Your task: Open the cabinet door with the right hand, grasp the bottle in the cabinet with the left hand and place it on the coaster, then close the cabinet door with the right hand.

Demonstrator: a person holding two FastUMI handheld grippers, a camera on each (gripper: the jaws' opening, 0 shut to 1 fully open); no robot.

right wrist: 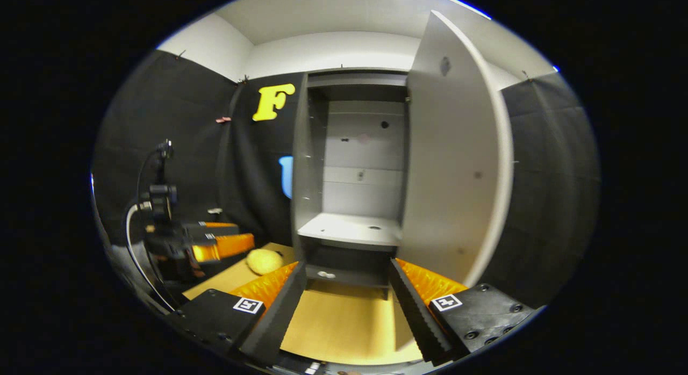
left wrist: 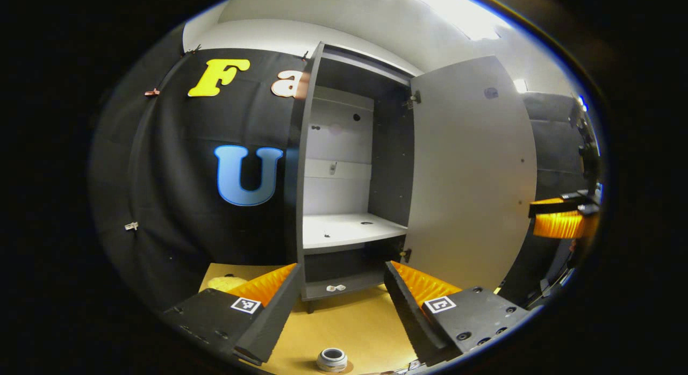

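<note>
Bottle (left wrist: 331,360) out on the table (left wrist: 349,321), cabinet door (left wrist: 473,171) yet to be shut

Probably the bottle's ringed top, low at the edge of the left gripper view, maybe with the coaster under it; too cropped to be sure. Above it, left gripper (left wrist: 342,265) spread wide, holding nothing. Right gripper (right wrist: 346,262) likewise agape and empty, facing the bare shelf (right wrist: 349,230), clear of the door. Risks: clipping the bottle on lifting the left gripper away; pushing the door near its hinge and slipping off; slamming and rocking the cabinet (right wrist: 349,149).
</note>
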